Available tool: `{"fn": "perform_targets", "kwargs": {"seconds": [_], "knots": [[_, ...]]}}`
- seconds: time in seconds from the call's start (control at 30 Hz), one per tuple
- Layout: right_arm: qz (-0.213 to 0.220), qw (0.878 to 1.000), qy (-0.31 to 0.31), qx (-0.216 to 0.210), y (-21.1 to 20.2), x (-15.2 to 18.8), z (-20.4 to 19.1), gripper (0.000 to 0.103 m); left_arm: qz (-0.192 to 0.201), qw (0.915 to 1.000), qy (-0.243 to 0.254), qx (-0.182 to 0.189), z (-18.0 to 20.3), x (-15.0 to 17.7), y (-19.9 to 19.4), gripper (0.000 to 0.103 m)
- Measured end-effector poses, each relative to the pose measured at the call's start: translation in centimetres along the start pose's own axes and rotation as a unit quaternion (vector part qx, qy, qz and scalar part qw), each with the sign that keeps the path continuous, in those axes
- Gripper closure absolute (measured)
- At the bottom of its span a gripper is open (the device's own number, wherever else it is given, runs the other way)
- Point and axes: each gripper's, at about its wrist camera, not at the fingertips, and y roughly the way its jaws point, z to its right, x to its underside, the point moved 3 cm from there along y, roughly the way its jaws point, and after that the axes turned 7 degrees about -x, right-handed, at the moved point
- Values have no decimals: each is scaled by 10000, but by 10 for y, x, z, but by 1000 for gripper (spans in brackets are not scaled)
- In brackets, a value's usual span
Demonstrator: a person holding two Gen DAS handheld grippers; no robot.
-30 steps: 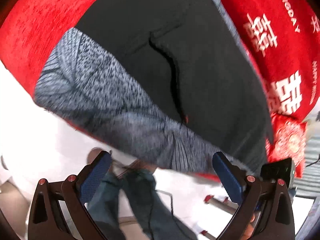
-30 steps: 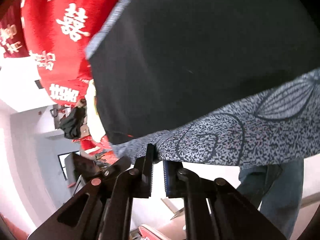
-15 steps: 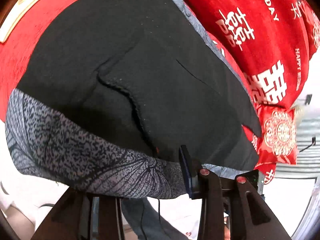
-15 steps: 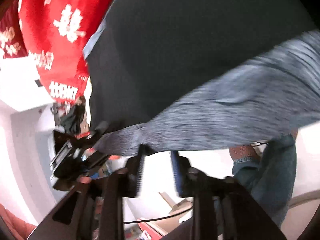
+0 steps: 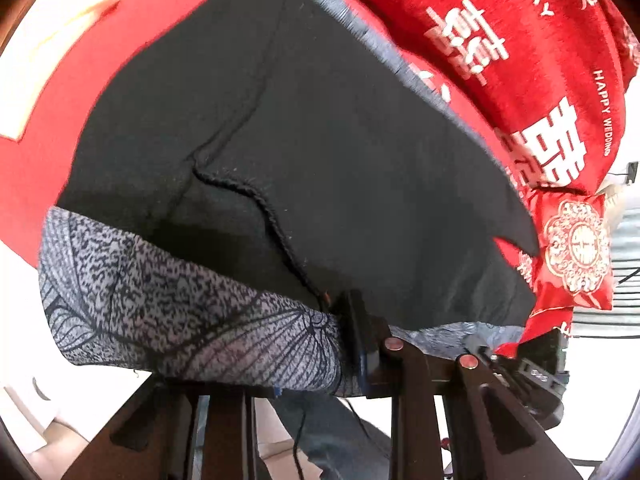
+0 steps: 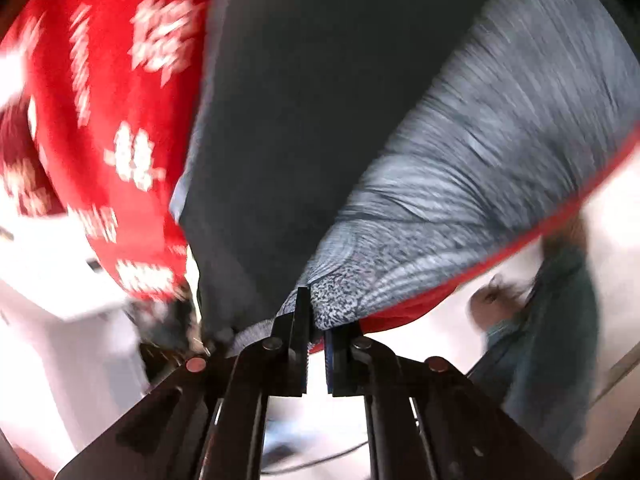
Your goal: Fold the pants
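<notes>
Pants (image 5: 320,152): soft black knit with a grey leaf-print waistband (image 5: 168,304), lying flat on a red cloth (image 5: 60,128) with white wedding lettering; near edge overhangs toward us. We judge them light, limp, stretchy and not slippery or fragile. They'll sag and crease between grip points, so both ends need support. Best hold looks like the waistband, thicker and doubled, taken at its two ends; thin leg fabric would bunch.

Left gripper (image 5: 280,364): waistband drapes over it. One finger (image 5: 360,332) shows against the cloth, the other is hidden under the fabric. Jaws look clamped on the band near a corded seam (image 5: 256,196), though we can't see the far side.

Right gripper (image 6: 316,320): view is motion-blurred. Jaws nearly together, pinching the waistband corner (image 6: 336,300).

Red cushion (image 5: 576,256) sits at the pants' far right.
</notes>
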Motion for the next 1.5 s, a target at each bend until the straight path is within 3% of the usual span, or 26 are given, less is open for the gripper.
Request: {"fn": "perform_targets", "kwargs": {"seconds": [0.27,0.43,0.63,0.73,0.83,0.97,1.03,1.07,1.1,1.23,1.27,1.33,1.37,1.43,1.47,1.5], "knots": [[-318,9903,-1338,181,-16,-63,-107,97,558,9984,57,105,54,-62,-45,76],[-833,9808,-1750,212,5,-138,-152,96,716,9974,-79,37,78,-129,-40,76],[-1740,9679,-1728,553,82,-232,-160,94,729,9957,-34,-570,74,-214,9,76],[-2109,9592,-1660,892,127,-266,-142,92,672,9934,-5,-932,64,-243,43,75],[-2248,9558,-1614,993,157,-287,-125,92,562,9936,-111,-976,53,-255,68,75],[-2287,9577,-1521,857,160,-290,-126,91,599,9927,-198,-1028,53,-250,54,75],[-2368,9462,-1999,934,154,-280,-146,68,718,9889,-46,-1303,59,-241,34,75],[-2392,9365,-2411,878,149,-269,-166,34,797,9867,30,-1417,61,-236,21,75],[-2379,9308,-2650,825,144,-261,-179,17,852,9856,65,-1458,62,-231,10,75],[-2442,8935,-3737,495,147,-228,-242,17,880,9824,-4,-1648,53,-224,-6,75],[-2504,8768,-4073,522,164,-220,-257,17,834,9819,-57,-1700,48,-223,-2,75],[-2640,8484,-4528,738,199,-208,-270,17,741,9807,-221,-1794,38,-220,7,75],[-2706,8251,-4860,989,227,-201,-272,18,718,9803,-301,-1814,32,-219,12,75],[-2806,7938,-5229,1335,260,-194,-267,22,739,9783,-341,-1906,29,-216,20,75],[-2957,7793,-5340,1416,280,-189,-262,28,779,9772,-326,-1949,27,-213,23,75],[-3084,7739,-5333,1470,290,-188,-257,32,824,9763,-291,-1982,26,-211,26,75]]}}
